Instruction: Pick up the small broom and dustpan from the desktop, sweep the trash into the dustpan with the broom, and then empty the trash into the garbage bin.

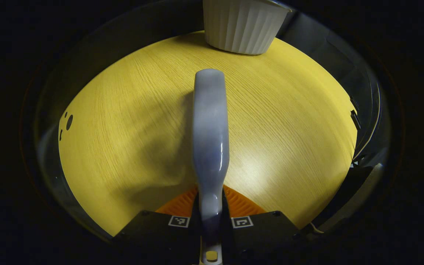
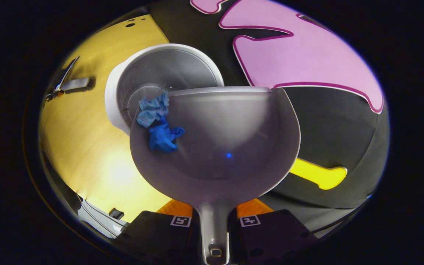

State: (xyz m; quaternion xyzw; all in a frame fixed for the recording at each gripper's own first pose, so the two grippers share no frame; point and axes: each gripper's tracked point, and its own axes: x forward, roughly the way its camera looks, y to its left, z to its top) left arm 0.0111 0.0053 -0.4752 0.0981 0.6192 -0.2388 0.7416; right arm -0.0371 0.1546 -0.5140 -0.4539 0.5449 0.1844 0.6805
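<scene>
In the left gripper view, my left gripper (image 1: 211, 201) is shut on the pale grey small broom (image 1: 211, 125), which points forward above the yellow desktop (image 1: 131, 121). The white ribbed garbage bin (image 1: 243, 25) stands at the far edge. In the right gripper view, my right gripper (image 2: 215, 212) is shut on the handle of the grey dustpan (image 2: 226, 147). The pan is held up with its front lip over the rim of the white garbage bin (image 2: 118, 84). Blue crumpled trash (image 2: 160, 123) lies at the pan's left front edge, next to the bin's opening.
A small grey device with a cable (image 2: 73, 84) lies on the desktop (image 2: 83, 147) beyond the bin. Cable holes (image 1: 68, 121) mark the desktop's left side. The booth's black cloth wall (image 2: 337, 121) rises right behind the bin.
</scene>
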